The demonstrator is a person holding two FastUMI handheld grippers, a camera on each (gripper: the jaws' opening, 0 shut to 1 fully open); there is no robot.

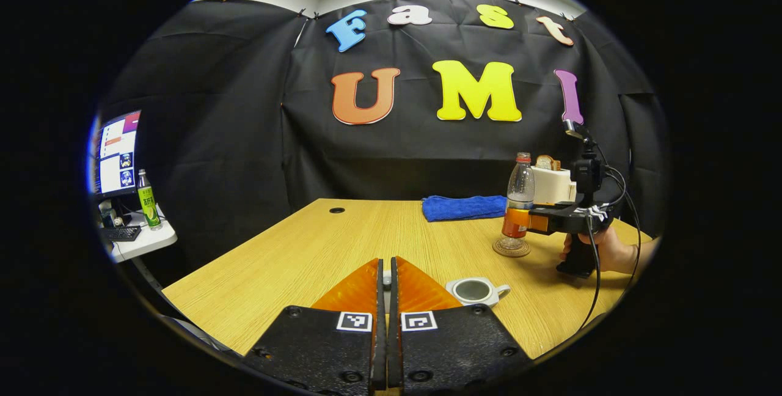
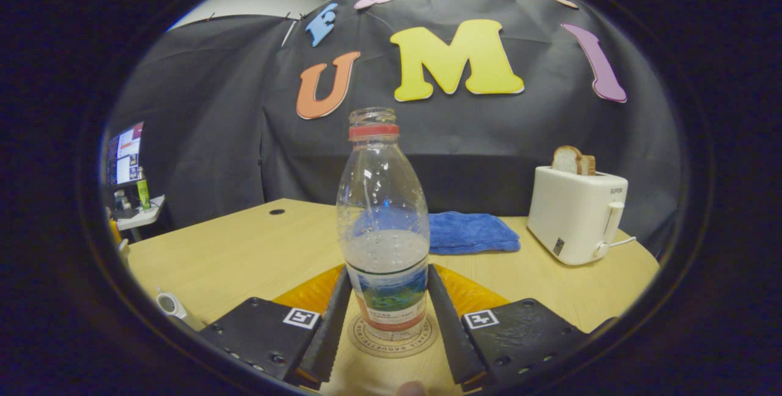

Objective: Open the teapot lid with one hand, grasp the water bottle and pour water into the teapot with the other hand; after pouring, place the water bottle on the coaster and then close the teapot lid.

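Grips the water bottle in the right claw, with one finger pressed on each side, low down by the label. Stands the bottle upright on the round coaster, which lies on the desk between those same fingers. Shows an open bottle mouth with a red ring under it, and water part way up. Has a blue cloth behind the bottle, farther ahead of the right claw, and a white toaster ahead and to its right, with bread sticking out of the top.

Holds the left claw closed, fingers almost touching, with just a thin slit between. Shows a small pale bit in that slit; cannot tell what it is. Finds the teapot on the desk just to the right of the left claw, close to its right finger, small and white, open at the top with the dark inside showing. Sees the right claw well ahead and to the right of the left claw, with the bottle and coaster at its tip and a hand wrapped round its handle. Sets teapot and bottle well apart
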